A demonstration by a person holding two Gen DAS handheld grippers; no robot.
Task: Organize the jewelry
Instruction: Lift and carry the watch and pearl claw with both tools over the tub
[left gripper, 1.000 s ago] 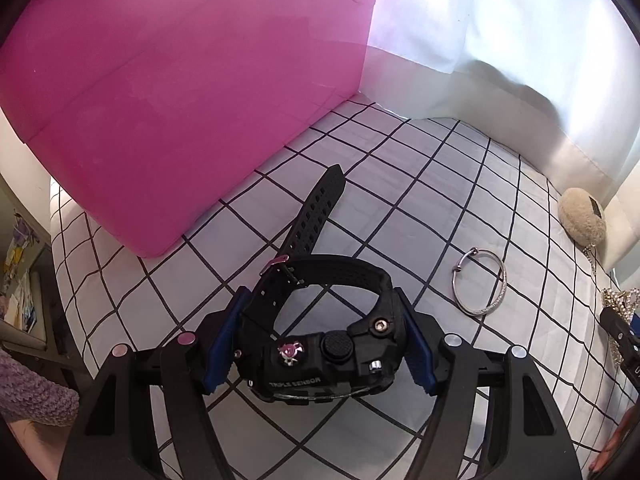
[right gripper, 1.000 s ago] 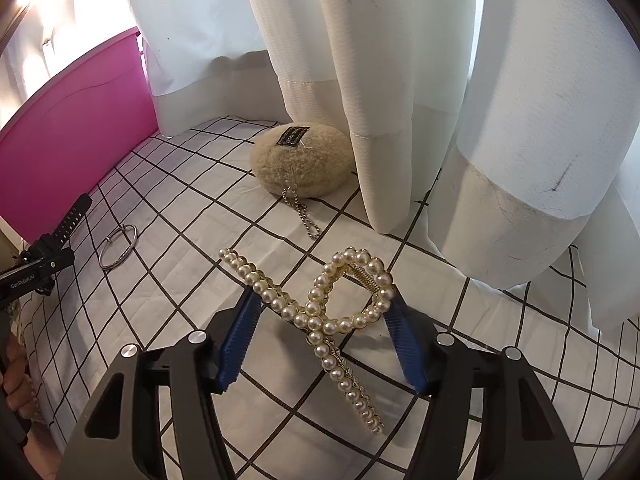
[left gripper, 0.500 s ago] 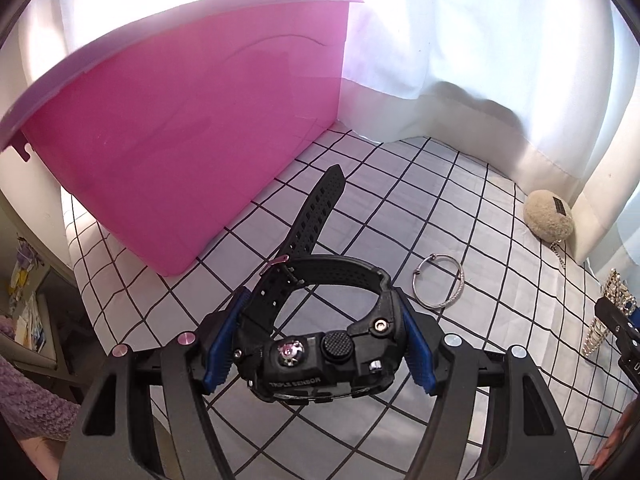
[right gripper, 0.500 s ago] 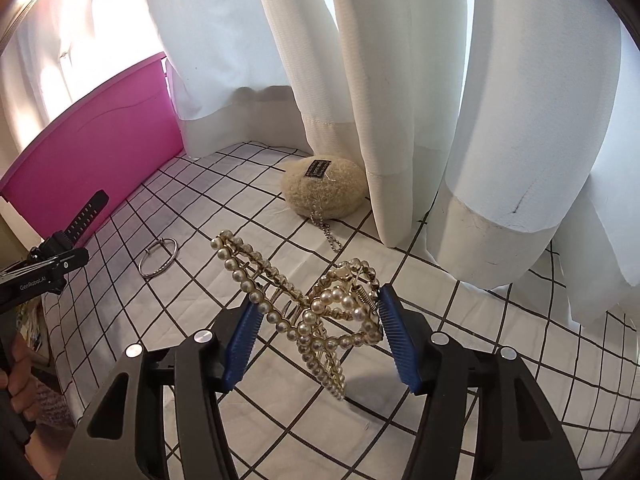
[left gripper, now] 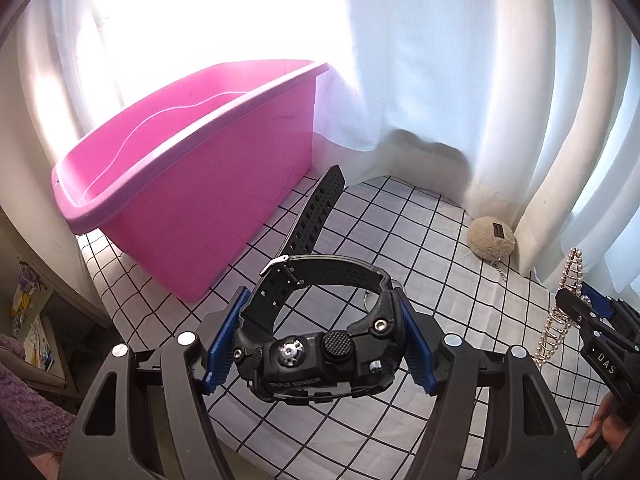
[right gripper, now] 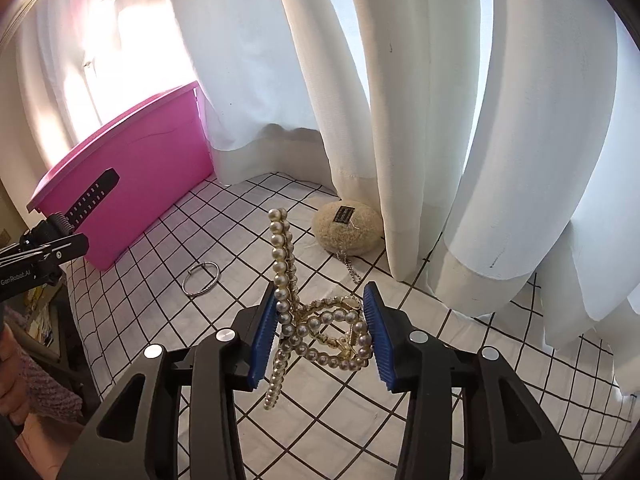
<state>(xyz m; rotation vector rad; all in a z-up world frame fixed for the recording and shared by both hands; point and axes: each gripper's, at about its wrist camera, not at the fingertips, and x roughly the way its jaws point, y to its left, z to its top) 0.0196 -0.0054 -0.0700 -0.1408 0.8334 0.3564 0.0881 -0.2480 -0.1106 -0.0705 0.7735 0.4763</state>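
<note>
My left gripper (left gripper: 320, 320) is shut on a black digital watch (left gripper: 304, 368), held by its case above the checked cloth, with its strap (left gripper: 316, 212) sticking out toward the pink tub (left gripper: 192, 200). In the right wrist view my right gripper (right gripper: 320, 312) has its jaws closing, and both blue pads press on a gold pearl hair clip (right gripper: 316, 328). The clip stands upright between them, clear of the cloth. The left wrist view shows the pearl clip (left gripper: 568, 300) at the right edge. The watch strap (right gripper: 94, 196) appears at the far left of the right wrist view.
A silver bangle (right gripper: 201, 278) lies on the checked cloth (right gripper: 168, 264) between the tub and a beige fluffy pouch (right gripper: 347, 229) with a chain. White curtains (right gripper: 420, 120) hang close behind and to the right. A person's hand and knitted sleeve (right gripper: 44, 384) show at the lower left.
Both grippers have risen, so the tub's rim and inside now show. The right jaws have narrowed onto the pearl clip, which left the cloth and turned upright. The watch stays gripped.
</note>
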